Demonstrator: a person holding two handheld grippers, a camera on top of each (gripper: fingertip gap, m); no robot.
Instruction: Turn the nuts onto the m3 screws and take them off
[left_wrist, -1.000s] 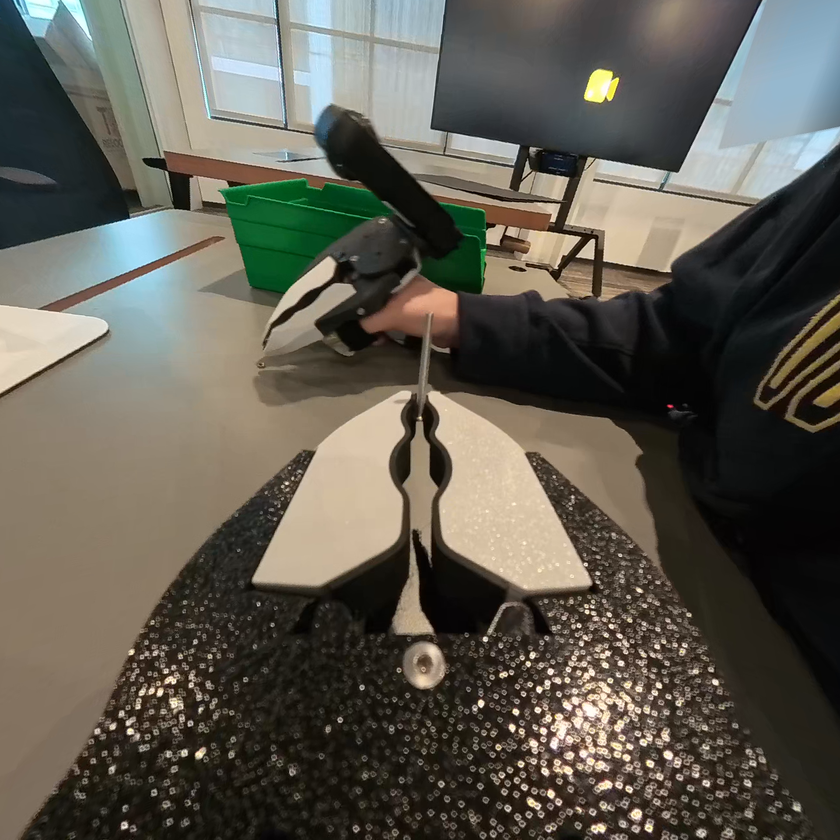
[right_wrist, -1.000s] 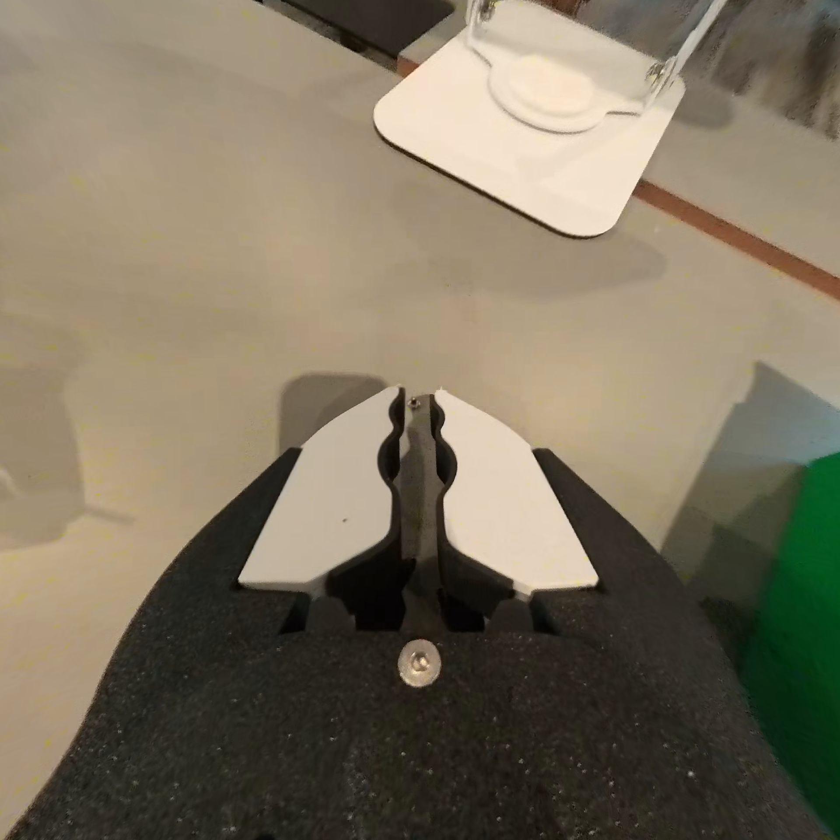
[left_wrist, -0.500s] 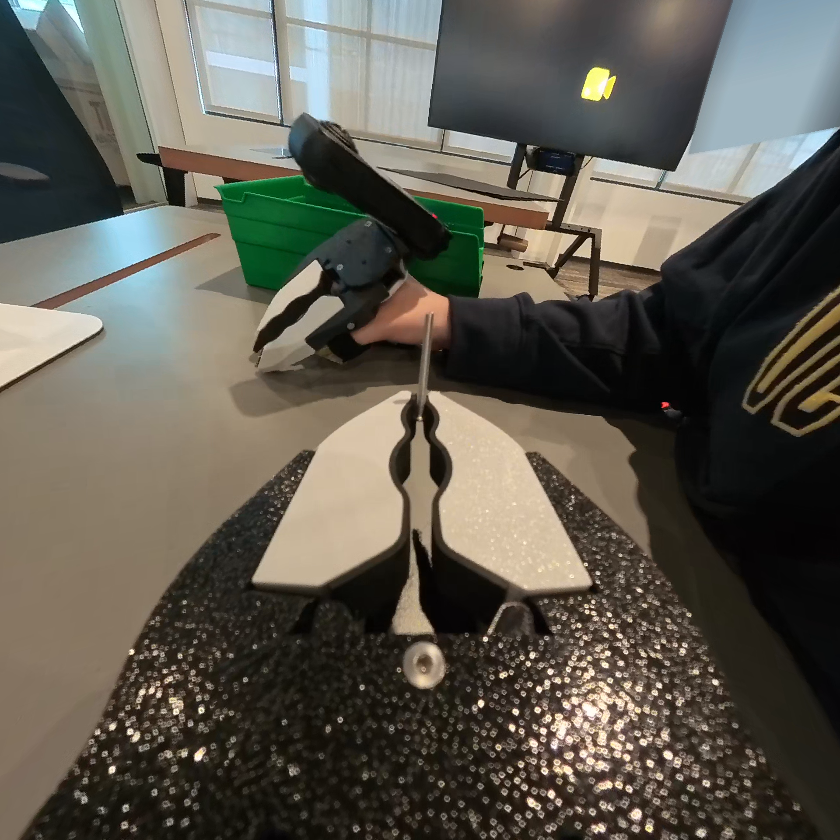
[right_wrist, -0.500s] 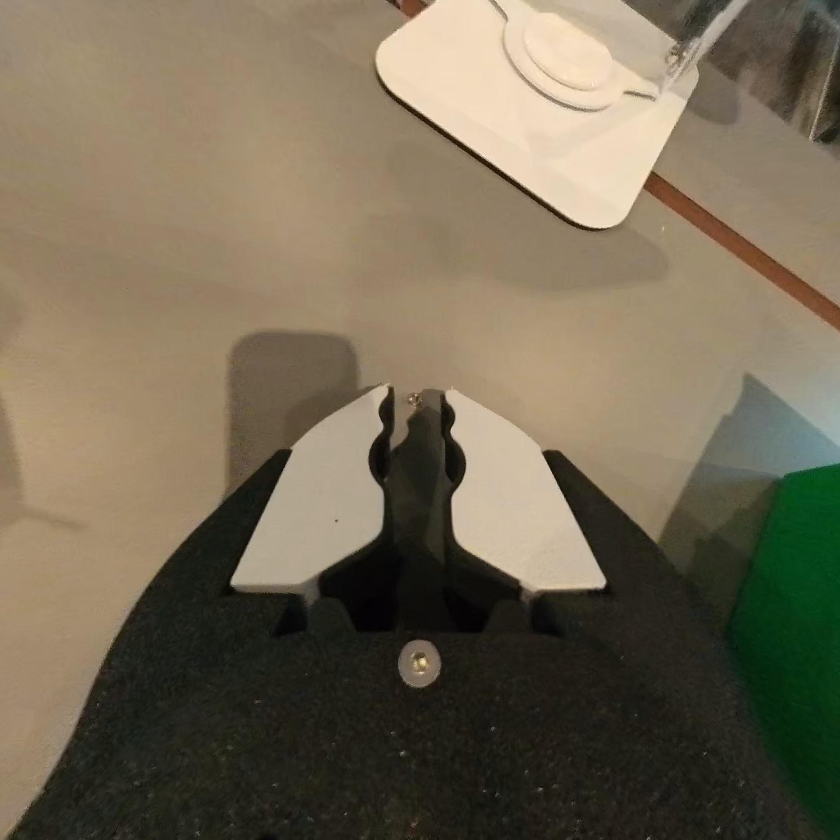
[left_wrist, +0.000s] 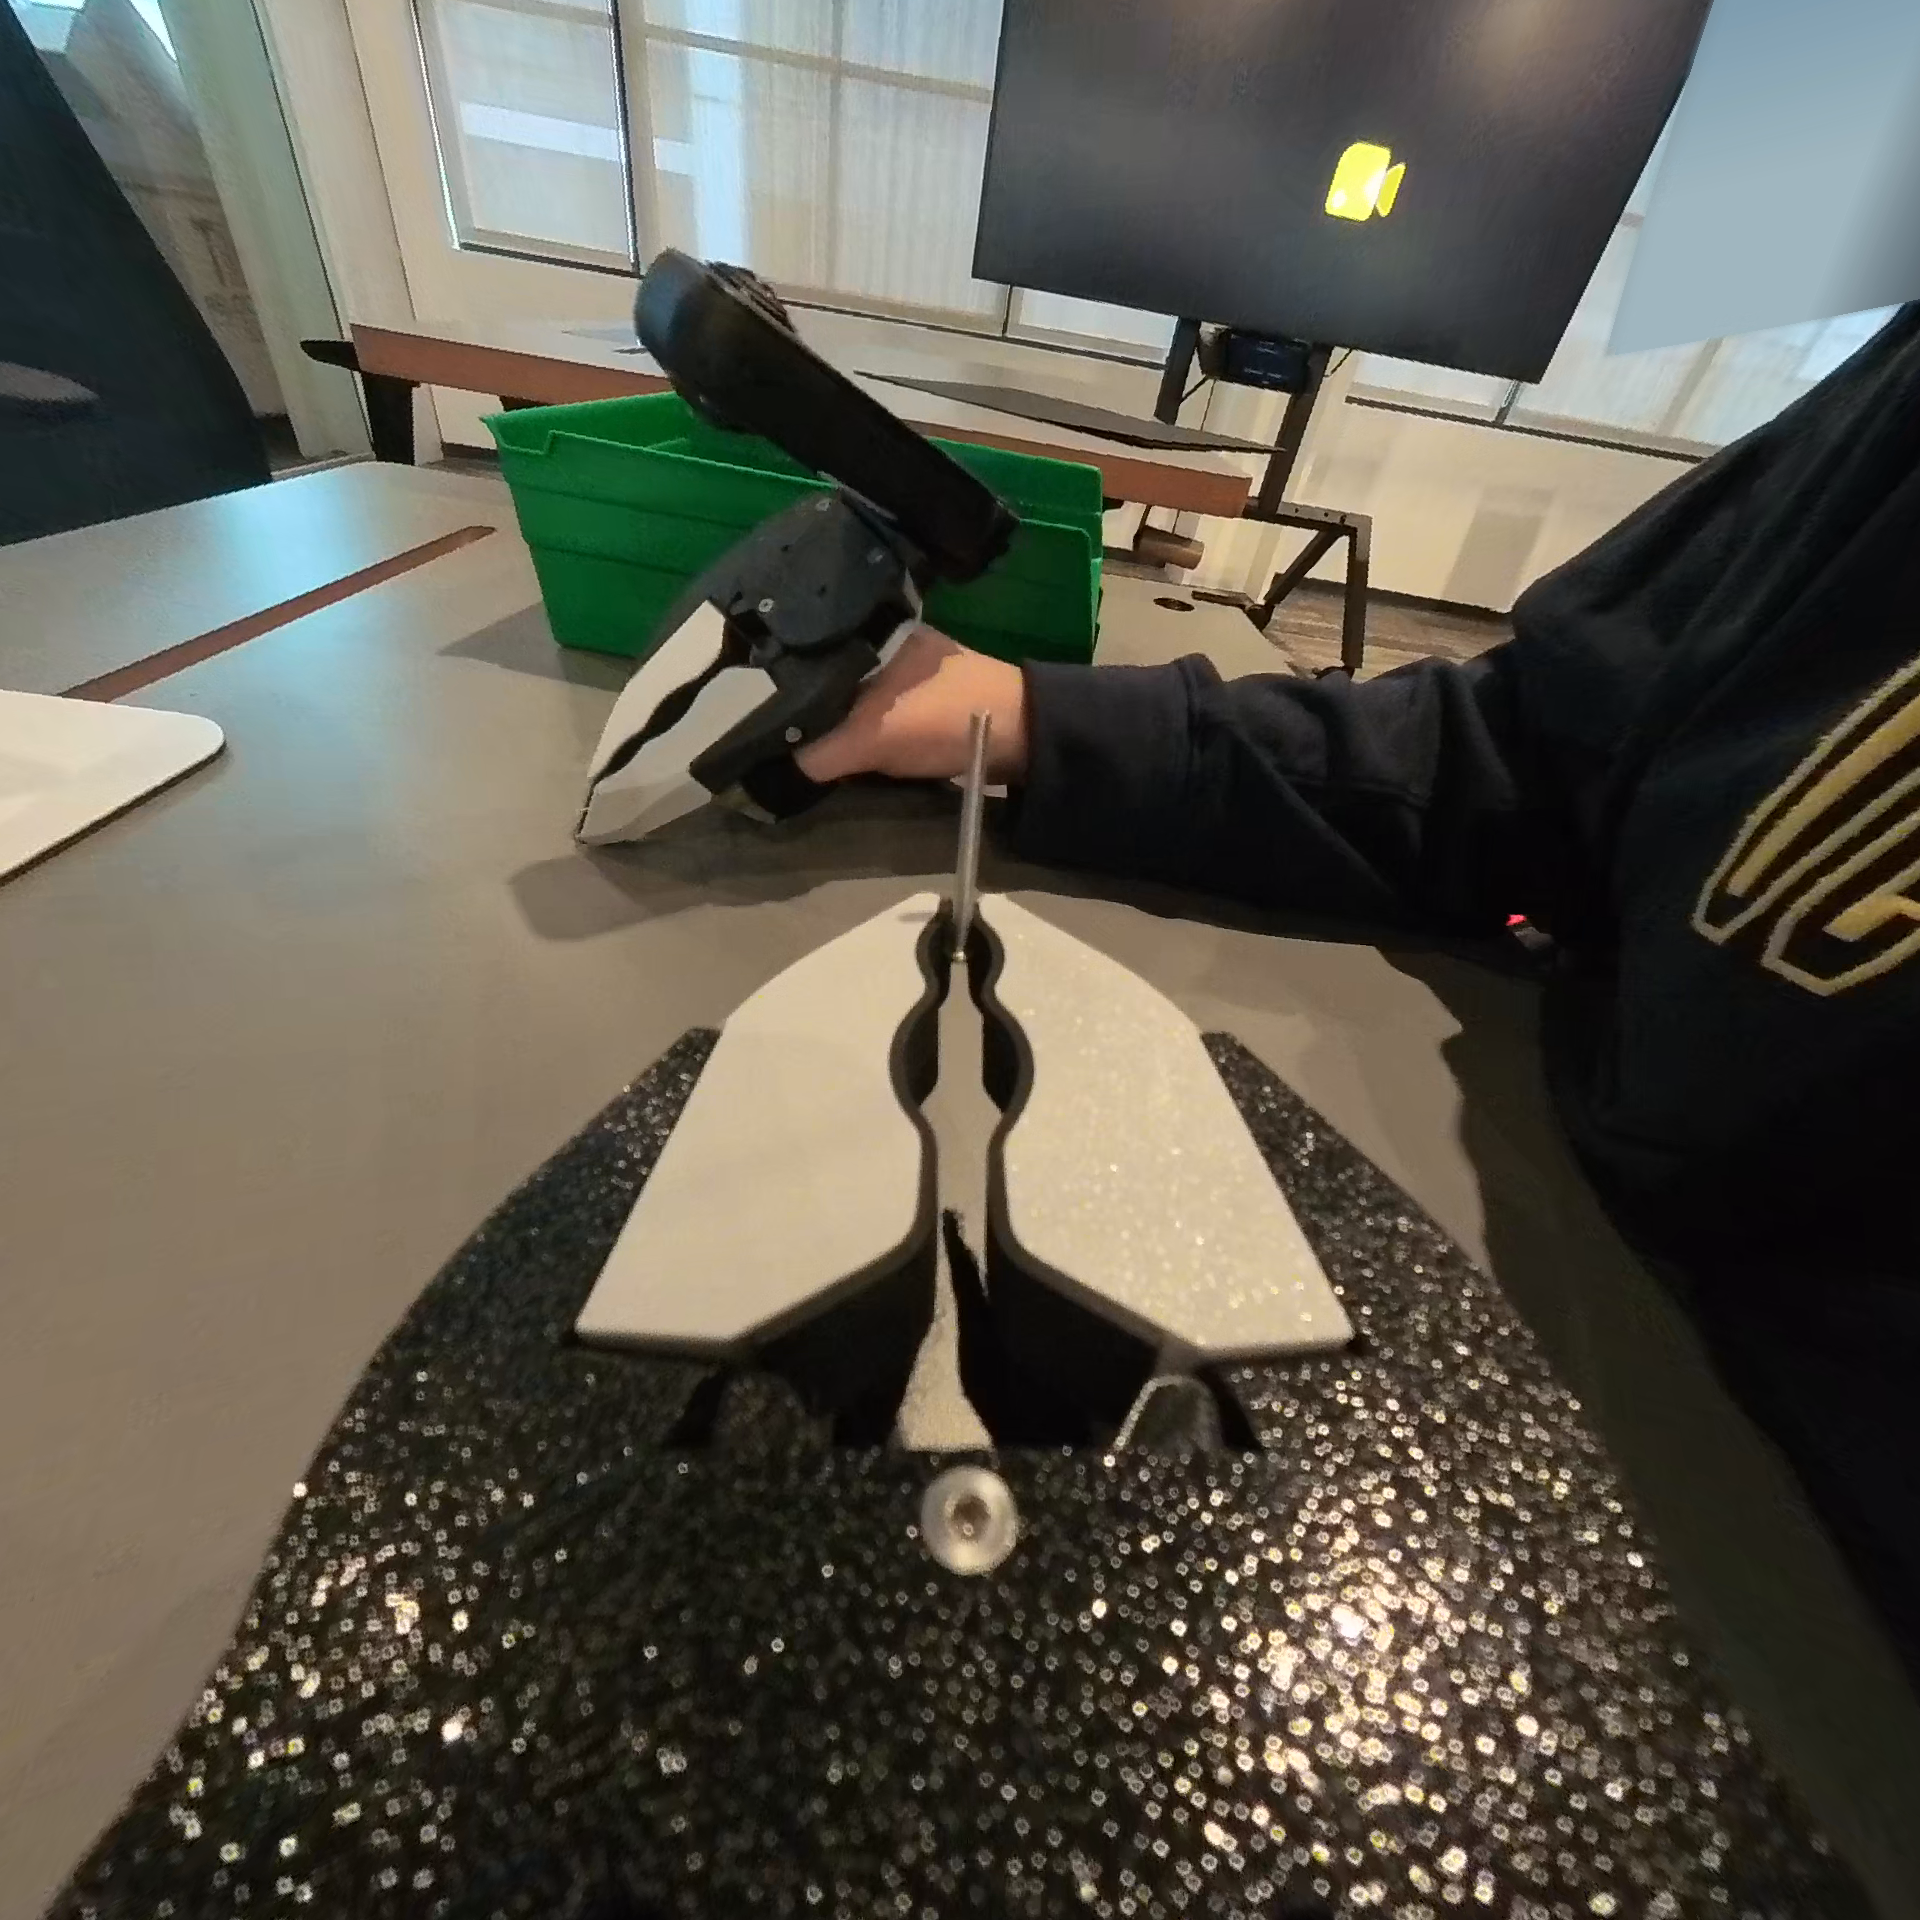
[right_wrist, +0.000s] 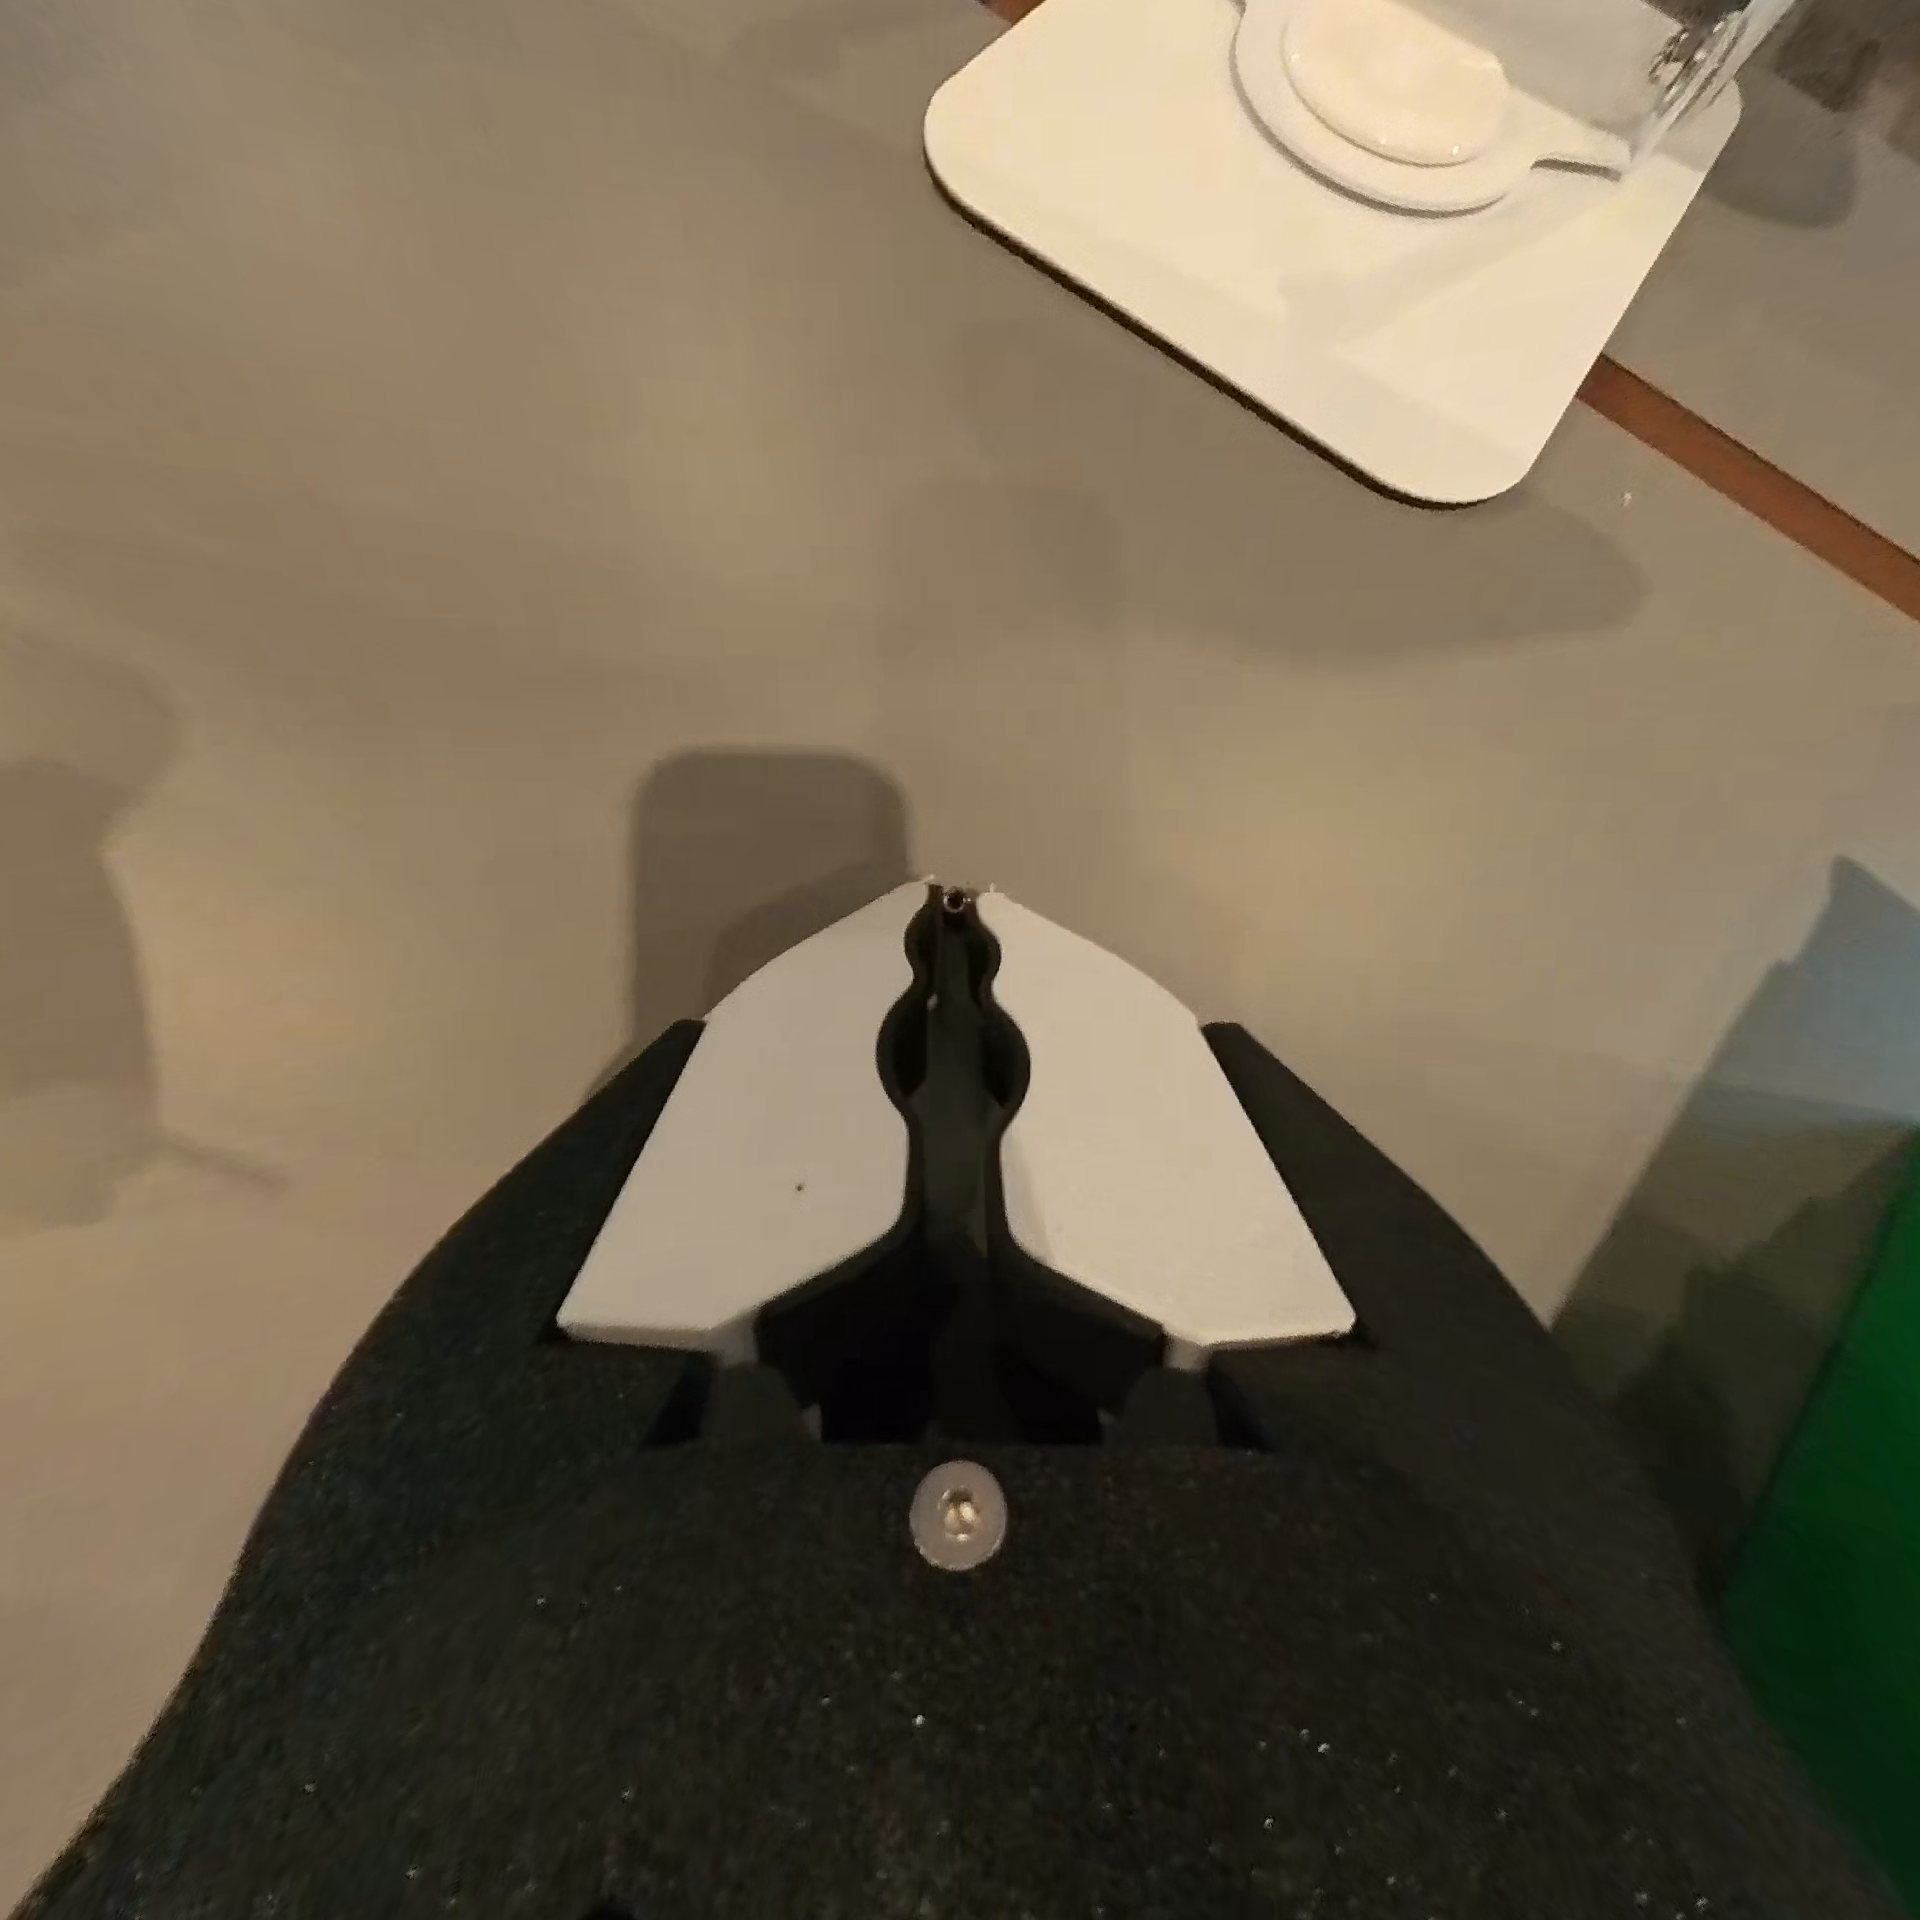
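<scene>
A grey bench (left_wrist: 260, 987) is seen with a green bin (left_wrist: 665, 540) at the back and a white pad (right_wrist: 1351, 312) off to the side. The long screw (left_wrist: 974, 821) is kept upright, clamped in the left gripper (left_wrist: 961, 920). A tiny nut (right_wrist: 954, 902) is pinched at the tips of the right gripper (right_wrist: 956, 896), right down at the bench.

The nut (right_wrist: 953, 907) between the fingers is too small to make out. The green bin (right_wrist: 1829, 1475) is cut off by the picture's edge.
</scene>
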